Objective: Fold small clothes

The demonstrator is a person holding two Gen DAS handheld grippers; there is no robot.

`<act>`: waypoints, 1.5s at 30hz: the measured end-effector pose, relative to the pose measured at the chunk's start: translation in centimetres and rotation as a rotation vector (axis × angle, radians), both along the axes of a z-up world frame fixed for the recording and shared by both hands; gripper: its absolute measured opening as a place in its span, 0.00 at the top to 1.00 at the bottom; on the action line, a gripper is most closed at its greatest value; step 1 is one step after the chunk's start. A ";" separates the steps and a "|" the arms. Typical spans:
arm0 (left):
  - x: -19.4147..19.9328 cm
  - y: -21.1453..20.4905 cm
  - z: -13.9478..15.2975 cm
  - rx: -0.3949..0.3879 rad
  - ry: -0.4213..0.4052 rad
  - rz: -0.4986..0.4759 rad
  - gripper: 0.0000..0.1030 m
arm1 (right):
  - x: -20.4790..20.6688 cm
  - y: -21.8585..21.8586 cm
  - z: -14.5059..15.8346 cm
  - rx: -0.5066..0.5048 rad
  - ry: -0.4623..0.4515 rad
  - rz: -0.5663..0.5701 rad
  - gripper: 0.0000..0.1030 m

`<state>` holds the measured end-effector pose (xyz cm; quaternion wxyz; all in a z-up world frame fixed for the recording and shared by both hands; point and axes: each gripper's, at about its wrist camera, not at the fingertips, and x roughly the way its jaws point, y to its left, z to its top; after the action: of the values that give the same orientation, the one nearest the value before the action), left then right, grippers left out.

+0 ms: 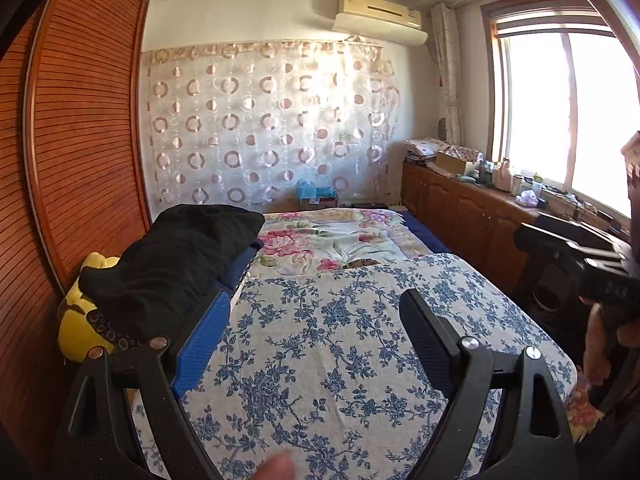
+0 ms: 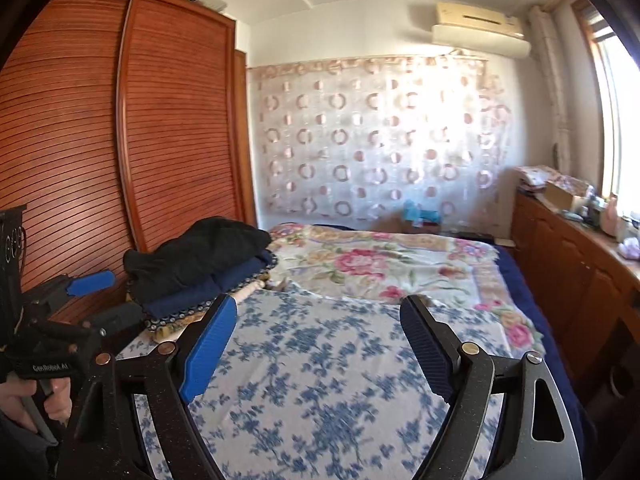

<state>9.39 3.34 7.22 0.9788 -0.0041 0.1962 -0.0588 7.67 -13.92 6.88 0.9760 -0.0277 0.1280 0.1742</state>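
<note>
Two grippers, left (image 1: 314,322) and right (image 2: 320,330), hung over the blue-flowered cloth (image 1: 320,360) on the bed (image 2: 400,264), and we saw both sets of jaws wide with nothing between them. The folded dark clothes (image 2: 200,256) sat stacked at the far left, beside the wardrobe (image 2: 120,120).
</note>
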 end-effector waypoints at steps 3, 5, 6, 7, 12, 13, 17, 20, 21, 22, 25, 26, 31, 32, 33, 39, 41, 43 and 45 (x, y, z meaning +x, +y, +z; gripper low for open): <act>-0.4 -0.3 0.0 -0.006 -0.005 0.011 0.16 | -1.7 0.4 -0.3 0.005 -0.010 -0.036 0.17; -0.6 -0.5 0.0 -0.009 -0.011 0.012 0.16 | -2.4 0.7 -0.4 0.015 -0.004 -0.054 0.17; -0.6 -0.5 0.0 -0.009 -0.012 0.014 0.16 | -2.4 0.9 -0.5 0.018 0.000 -0.057 0.17; -0.7 -0.5 0.0 -0.009 -0.015 0.016 0.16 | -2.5 1.1 -0.6 0.019 0.003 -0.060 0.17; -1.0 -0.9 0.0 -0.015 -0.020 0.020 0.16 | -3.4 1.4 -0.6 0.036 0.012 -0.073 0.17; -1.0 -0.9 0.0 -0.014 -0.019 0.020 0.16 | -3.3 1.5 -0.4 0.038 0.011 -0.076 0.17; -1.0 -0.8 0.0 -0.011 -0.019 0.024 0.16 | -3.4 1.7 -0.5 0.043 0.010 -0.083 0.17; -1.0 -0.7 -0.1 -0.014 -0.015 0.029 0.16 | -3.0 1.7 -0.6 0.043 0.012 -0.085 0.17; -1.0 -0.7 -0.1 -0.015 -0.014 0.030 0.16 | -2.9 1.9 -0.6 0.043 0.013 -0.087 0.17; -1.0 -0.6 -0.2 -0.017 -0.012 0.030 0.16 | -3.0 2.0 -0.5 0.041 0.013 -0.087 0.17; -1.1 -0.5 -0.2 -0.017 -0.012 0.031 0.16 | -2.0 2.0 -0.6 0.041 0.013 -0.090 0.17; -1.1 -0.5 -0.3 -0.018 -0.013 0.031 0.16 | -2.1 2.0 -0.5 0.041 0.012 -0.090 0.17; -1.0 -0.4 -0.3 -0.018 -0.012 0.031 0.16 | -1.8 1.4 -0.8 0.040 0.011 -0.087 0.17; -1.0 -0.4 -0.2 -0.018 -0.012 0.030 0.16 | -1.8 1.4 -0.8 0.041 0.011 -0.086 0.17; -1.0 -0.4 -0.2 -0.018 -0.012 0.030 0.16 | -1.7 1.4 -0.8 0.040 0.011 -0.086 0.17; -1.0 -0.5 -0.2 -0.019 -0.012 0.029 0.16 | -1.5 0.8 -1.0 0.043 0.016 -0.083 0.17; -1.0 -0.5 -0.2 -0.018 -0.012 0.031 0.16 | -1.4 0.5 -1.0 0.043 0.017 -0.081 0.17; -1.1 -0.4 -0.3 -0.020 -0.012 0.030 0.16 | -1.4 0.1 -0.9 0.042 0.017 -0.080 0.17; -1.1 -0.4 -0.3 -0.019 -0.013 0.031 0.16 | -1.4 -0.3 -0.9 0.042 0.017 -0.075 0.17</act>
<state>8.34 2.93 6.96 0.9807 -0.0162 0.1893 -0.0457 6.31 -14.21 5.95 0.9810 -0.0009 0.1335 0.1406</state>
